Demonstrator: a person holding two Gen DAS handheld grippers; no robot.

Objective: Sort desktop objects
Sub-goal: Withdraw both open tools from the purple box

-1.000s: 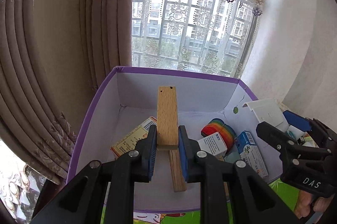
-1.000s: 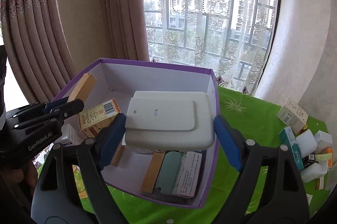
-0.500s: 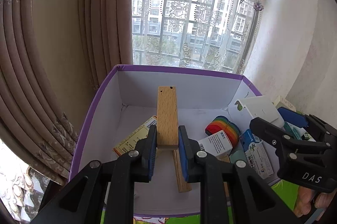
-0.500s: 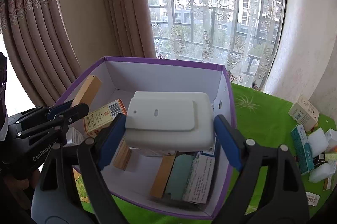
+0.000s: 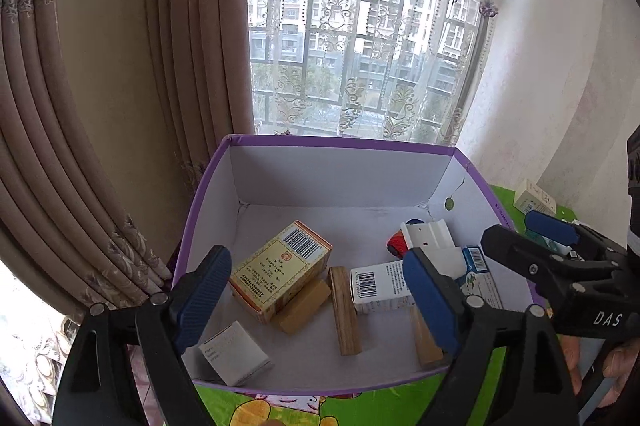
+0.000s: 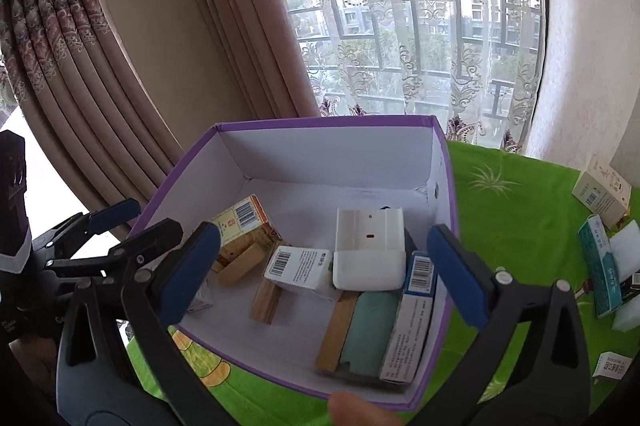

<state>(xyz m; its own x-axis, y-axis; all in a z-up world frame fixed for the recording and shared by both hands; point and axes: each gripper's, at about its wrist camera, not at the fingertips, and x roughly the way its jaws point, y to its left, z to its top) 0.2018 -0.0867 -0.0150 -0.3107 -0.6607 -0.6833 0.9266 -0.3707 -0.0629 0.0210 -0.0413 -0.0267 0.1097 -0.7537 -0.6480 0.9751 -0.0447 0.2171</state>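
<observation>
A purple cardboard box (image 5: 340, 141) with white inside walls stands in front of both grippers. My left gripper (image 5: 316, 296) hangs over its near left part, jaws opening, nothing between them. The wooden block (image 5: 306, 310) lies in the box, leaning on a yellow-orange carton (image 5: 280, 266). My right gripper (image 6: 324, 274) is over the box's near right part, jaws opening wide and empty. The flat white plastic device (image 6: 368, 246) rests on the cartons inside the box (image 6: 320, 121). Each view shows the other gripper side-on.
Several cartons, wooden strips (image 5: 345, 310) and a teal pouch (image 6: 366, 334) fill the box floor. On the green cloth (image 6: 512, 201) to the right lie a teal carton (image 6: 600, 266), a white box (image 6: 602, 191) and a sponge (image 6: 624, 250). Curtains and a window stand behind.
The left gripper has opened and let the wooden block fall into the box. The right gripper has opened and the white device now lies in the box.
</observation>
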